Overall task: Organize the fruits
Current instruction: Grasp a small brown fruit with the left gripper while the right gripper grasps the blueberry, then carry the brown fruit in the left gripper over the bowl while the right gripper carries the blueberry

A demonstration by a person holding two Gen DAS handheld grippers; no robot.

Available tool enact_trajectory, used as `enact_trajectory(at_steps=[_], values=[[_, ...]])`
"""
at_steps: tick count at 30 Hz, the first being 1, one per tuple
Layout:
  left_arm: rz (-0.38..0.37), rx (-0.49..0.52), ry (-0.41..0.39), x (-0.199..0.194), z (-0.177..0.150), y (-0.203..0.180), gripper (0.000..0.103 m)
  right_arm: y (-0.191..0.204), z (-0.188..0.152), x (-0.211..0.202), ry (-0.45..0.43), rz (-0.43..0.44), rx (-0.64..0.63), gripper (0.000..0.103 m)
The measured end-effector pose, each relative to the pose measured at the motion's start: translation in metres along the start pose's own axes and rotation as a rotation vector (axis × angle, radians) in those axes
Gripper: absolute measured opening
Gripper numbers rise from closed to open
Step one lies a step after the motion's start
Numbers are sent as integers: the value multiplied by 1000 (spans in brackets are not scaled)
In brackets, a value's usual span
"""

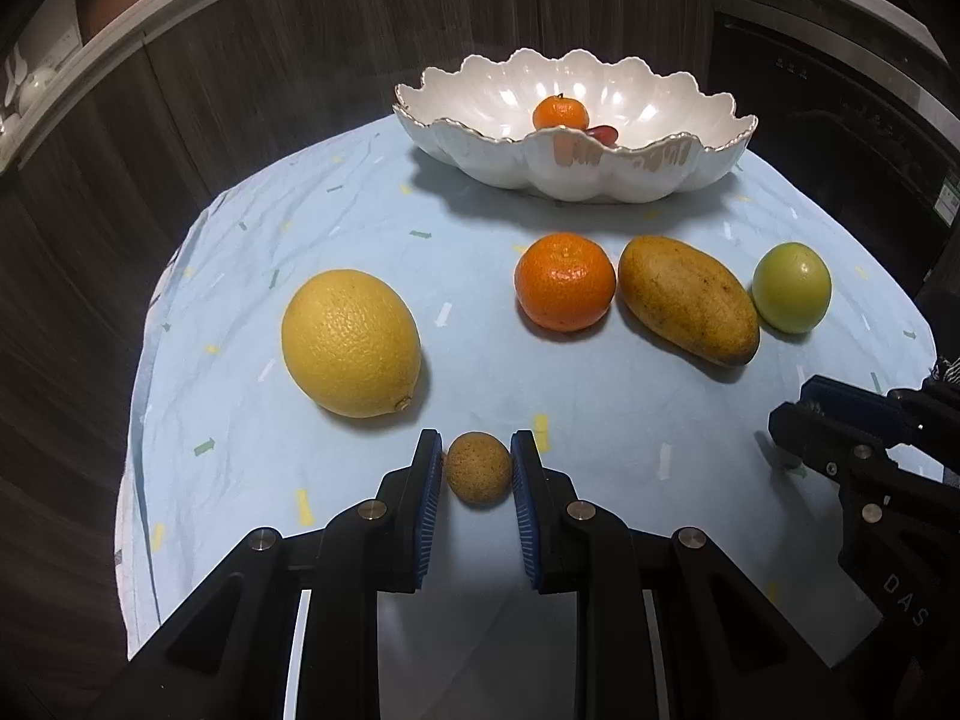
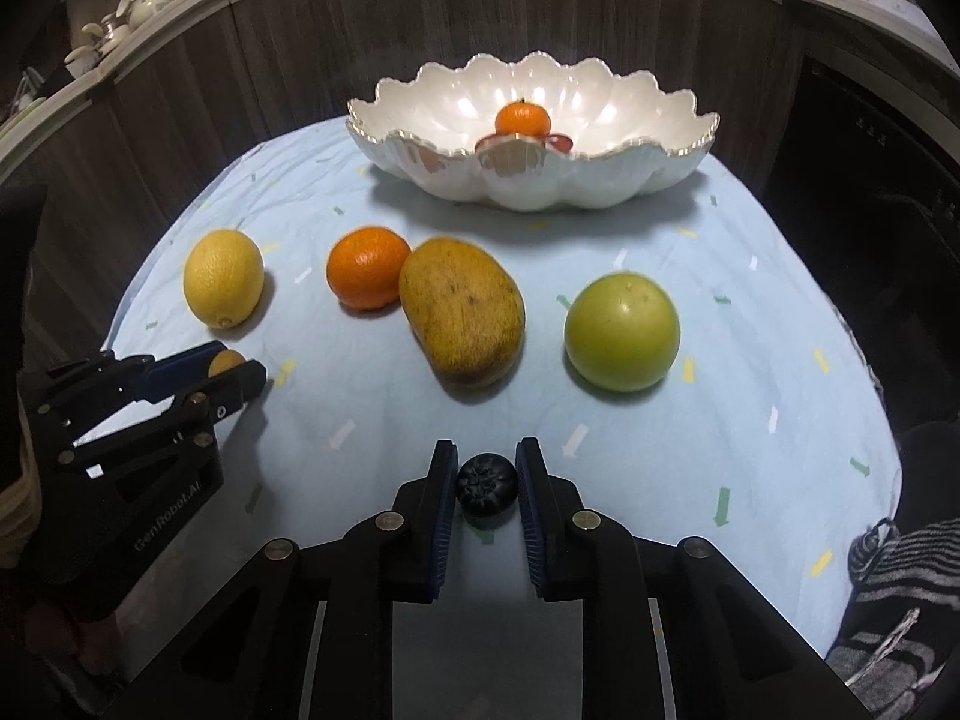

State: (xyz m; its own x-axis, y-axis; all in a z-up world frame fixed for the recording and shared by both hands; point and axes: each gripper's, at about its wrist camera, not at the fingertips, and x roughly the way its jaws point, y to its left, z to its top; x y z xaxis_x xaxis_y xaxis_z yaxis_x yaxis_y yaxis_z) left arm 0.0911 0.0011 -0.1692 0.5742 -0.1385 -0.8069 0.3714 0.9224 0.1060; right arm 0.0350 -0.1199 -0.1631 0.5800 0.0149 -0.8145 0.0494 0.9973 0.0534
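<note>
My left gripper (image 1: 478, 462) is shut on a small brown speckled fruit (image 1: 478, 468) near the front of the light-blue cloth (image 1: 360, 210). My right gripper (image 2: 486, 474) is shut on a small black bumpy fruit (image 2: 486, 483). Further back lie a large lemon (image 1: 351, 343), an orange (image 1: 565, 282), a mango (image 1: 687, 300) and a green round fruit (image 1: 792, 287). At the back, a white scalloped bowl (image 1: 600, 174) holds a small tangerine (image 1: 561, 114) and something red (image 1: 603, 133). The right wrist view shows the left gripper (image 2: 237, 369) at the left, holding its fruit.
Dark wood panels rise behind the table. Shelves with crockery (image 2: 120, 18) run along the top left. A striped sleeve (image 2: 900, 588) shows at the lower right. The cloth's edges drop off at left and right.
</note>
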Motion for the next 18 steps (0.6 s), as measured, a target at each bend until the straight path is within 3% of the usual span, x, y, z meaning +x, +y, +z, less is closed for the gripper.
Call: enact_trajectory(at_steps=[18], values=[[38, -33, -33, -26, 20, 0, 24, -4, 31, -26, -96, 11, -4, 22]])
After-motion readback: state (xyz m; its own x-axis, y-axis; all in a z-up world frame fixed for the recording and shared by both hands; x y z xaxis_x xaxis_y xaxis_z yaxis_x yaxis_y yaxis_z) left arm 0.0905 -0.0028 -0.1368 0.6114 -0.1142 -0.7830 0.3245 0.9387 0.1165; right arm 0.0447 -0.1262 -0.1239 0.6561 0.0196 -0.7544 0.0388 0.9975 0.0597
